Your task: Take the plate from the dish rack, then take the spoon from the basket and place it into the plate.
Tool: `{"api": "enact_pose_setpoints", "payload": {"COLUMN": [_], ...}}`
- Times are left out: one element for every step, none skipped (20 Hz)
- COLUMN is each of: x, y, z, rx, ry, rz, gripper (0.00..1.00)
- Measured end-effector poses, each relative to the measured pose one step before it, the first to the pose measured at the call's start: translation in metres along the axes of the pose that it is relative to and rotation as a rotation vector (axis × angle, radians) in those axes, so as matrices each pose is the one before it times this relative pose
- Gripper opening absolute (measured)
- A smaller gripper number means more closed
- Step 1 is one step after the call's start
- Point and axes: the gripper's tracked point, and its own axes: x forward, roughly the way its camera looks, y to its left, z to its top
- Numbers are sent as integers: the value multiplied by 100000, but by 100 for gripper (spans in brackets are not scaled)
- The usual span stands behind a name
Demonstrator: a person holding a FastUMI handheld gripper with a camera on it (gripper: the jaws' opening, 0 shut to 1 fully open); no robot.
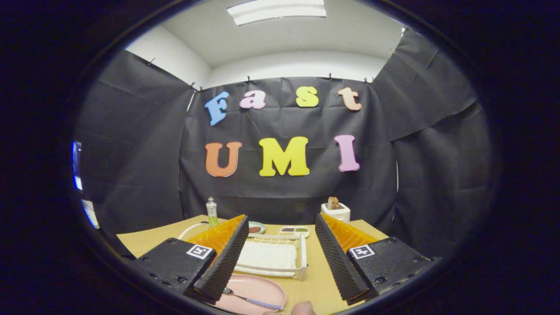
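A pink plate [258,291] lies on the wooden table [317,280] just below and between my fingers, toward the left one. A spoon [253,299] with a blue-and-white striped handle rests in the plate, bowl toward the left finger. My gripper [280,227] hangs above the table, open, with nothing between its black ribbed pads [225,258]. Beyond the plate stands the white wire dish rack [273,256] with a white mat inside it. A fingertip of a person [302,308] shows beside the plate's near edge.
At the back of the table stand a clear bottle with green liquid [211,211], a small dish with red-brown content [256,228], a white divided tray of condiments [294,230] and a white toaster with bread [335,210]. A white cable [190,228] curves behind the left finger.
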Motion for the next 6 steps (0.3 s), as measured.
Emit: {"api": "enact_pose_setpoints", "payload": {"x": [-14, -51, -8, 40, 49, 1], "y": [177, 121, -95, -172, -321, -432], "z": [-155, -180, -37, 110, 145, 136], "rx": [47, -15, 163, -85, -140, 315], "ry": [395, 412, 11, -232, -396, -417], "rz": [66, 99, -332, -381, -532, -1106], "gripper": [98, 98, 98, 98, 98, 98]}}
